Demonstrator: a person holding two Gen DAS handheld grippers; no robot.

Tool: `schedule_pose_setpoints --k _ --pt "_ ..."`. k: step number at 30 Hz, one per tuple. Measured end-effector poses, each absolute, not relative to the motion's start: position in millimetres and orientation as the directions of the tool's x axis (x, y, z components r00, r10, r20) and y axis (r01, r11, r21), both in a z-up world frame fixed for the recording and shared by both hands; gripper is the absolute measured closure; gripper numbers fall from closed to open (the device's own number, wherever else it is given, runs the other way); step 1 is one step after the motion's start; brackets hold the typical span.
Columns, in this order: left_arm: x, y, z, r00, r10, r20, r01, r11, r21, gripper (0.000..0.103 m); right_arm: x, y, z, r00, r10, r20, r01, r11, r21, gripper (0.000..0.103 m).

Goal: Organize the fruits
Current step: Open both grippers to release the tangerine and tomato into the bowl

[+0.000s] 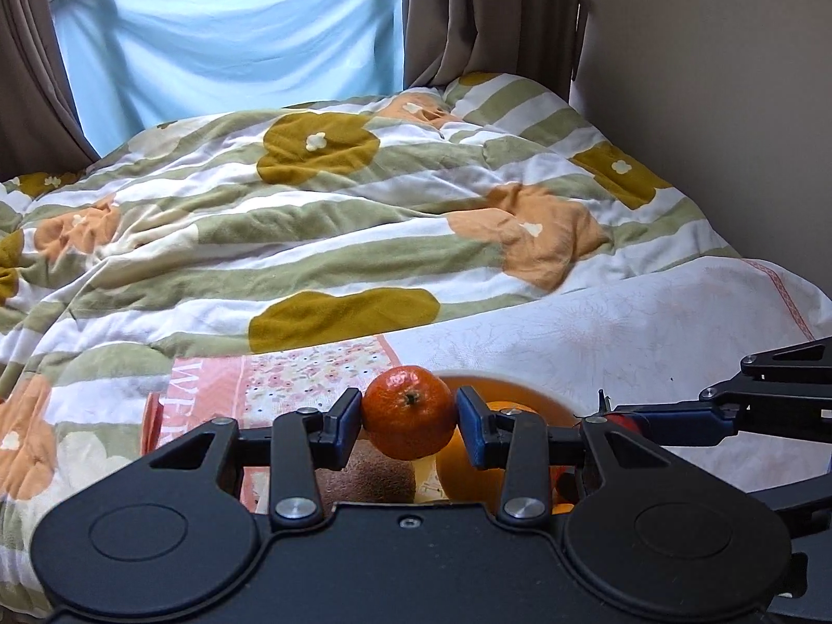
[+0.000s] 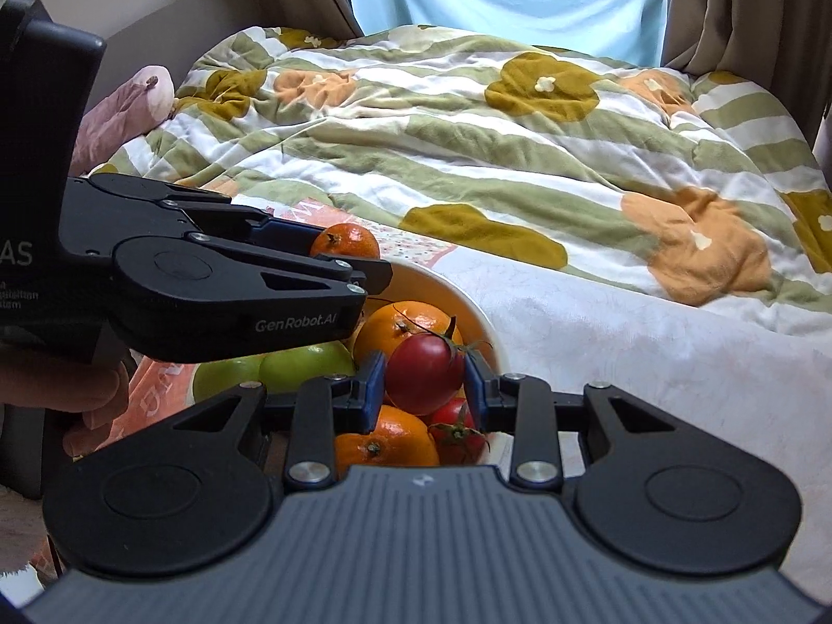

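Tools each pinch round fruit: left tool a dimpled tangerine (stem showing), right tool a glossy tomato.

We could see only a brown sliver of the kiwi behind the left hand-held gripper. That gripper's body hid most of the green apples and the bowl's near rim. The lettering on the pink cloth was cut off and unreadable.

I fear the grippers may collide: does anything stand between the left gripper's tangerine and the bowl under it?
Nothing visible blocks it. The tangerine, clamped in the left gripper, hangs just above the bowl; the right gripper, holding a tomato, is off to its right.
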State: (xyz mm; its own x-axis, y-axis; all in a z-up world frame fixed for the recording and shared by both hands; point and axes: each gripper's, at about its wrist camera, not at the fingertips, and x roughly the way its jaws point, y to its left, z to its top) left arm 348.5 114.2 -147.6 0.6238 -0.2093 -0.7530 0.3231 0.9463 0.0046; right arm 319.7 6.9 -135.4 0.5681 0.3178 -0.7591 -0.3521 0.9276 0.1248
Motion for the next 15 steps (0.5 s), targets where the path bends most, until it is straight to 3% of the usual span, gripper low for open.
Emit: schedule_pose_setpoints --k 2,3,4,15 --pt "348 115 -148 0.626 -0.209 -0.751 0.319 0.948 0.003 0.040 321 7 -135 0.566 0.316 -0.761 -0.349 0.929 0.126 0.056" --pt "348 116 -147 0.633 -0.207 -0.746 0.313 0.950 0.003 0.021 321 7 -136 0.567 0.316 -0.761 -0.348 0.929 0.127 0.056" --pt "346 118 -145 0.645 -0.205 -0.736 0.307 0.952 0.003 0.013 321 6 -136 0.567 0.315 -0.761 -0.346 0.929 0.127 0.056" --pt "312 159 -107 0.709 -0.124 -0.694 0.171 0.985 -0.002 0.008 316 3 -125 0.577 0.324 -0.750 -0.350 0.928 0.131 0.056"
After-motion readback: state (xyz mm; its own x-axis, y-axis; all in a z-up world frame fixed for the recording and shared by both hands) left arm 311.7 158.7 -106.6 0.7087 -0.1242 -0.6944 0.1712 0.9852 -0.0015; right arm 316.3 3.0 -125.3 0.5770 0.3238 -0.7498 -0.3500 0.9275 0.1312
